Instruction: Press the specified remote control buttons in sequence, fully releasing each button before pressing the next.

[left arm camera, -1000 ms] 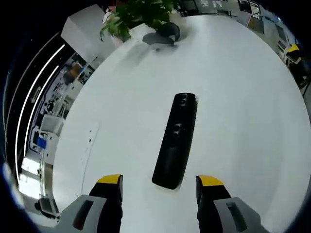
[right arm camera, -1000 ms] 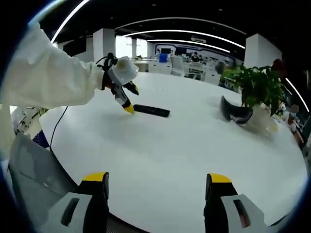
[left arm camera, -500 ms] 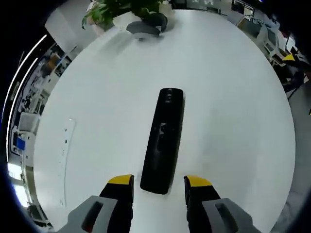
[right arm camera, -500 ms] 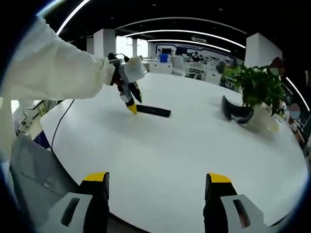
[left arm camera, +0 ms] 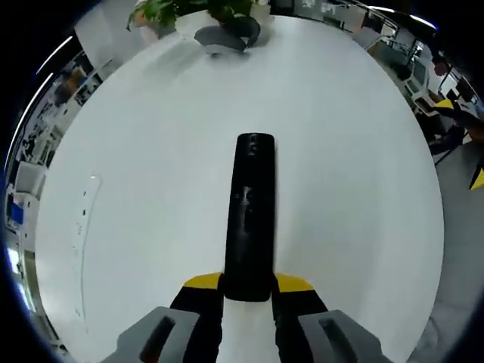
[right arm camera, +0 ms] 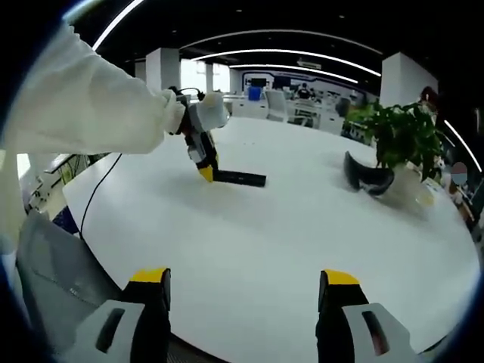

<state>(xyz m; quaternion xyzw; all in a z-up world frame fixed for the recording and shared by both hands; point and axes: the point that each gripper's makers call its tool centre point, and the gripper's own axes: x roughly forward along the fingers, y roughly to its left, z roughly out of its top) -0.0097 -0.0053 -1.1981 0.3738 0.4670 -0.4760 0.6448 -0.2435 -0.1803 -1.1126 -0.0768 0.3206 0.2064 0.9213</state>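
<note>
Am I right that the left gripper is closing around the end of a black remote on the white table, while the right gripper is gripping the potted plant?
Not quite. The left gripper does close around the black remote on the white table. But the right gripper view shows the right gripper open and holding nothing, far from the potted plant.

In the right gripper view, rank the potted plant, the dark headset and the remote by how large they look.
1. Potted plant, largest.
2. Dark headset and remote look alike in extent; the remote is thinner but lies at a different distance, so their order is unsure.
</note>
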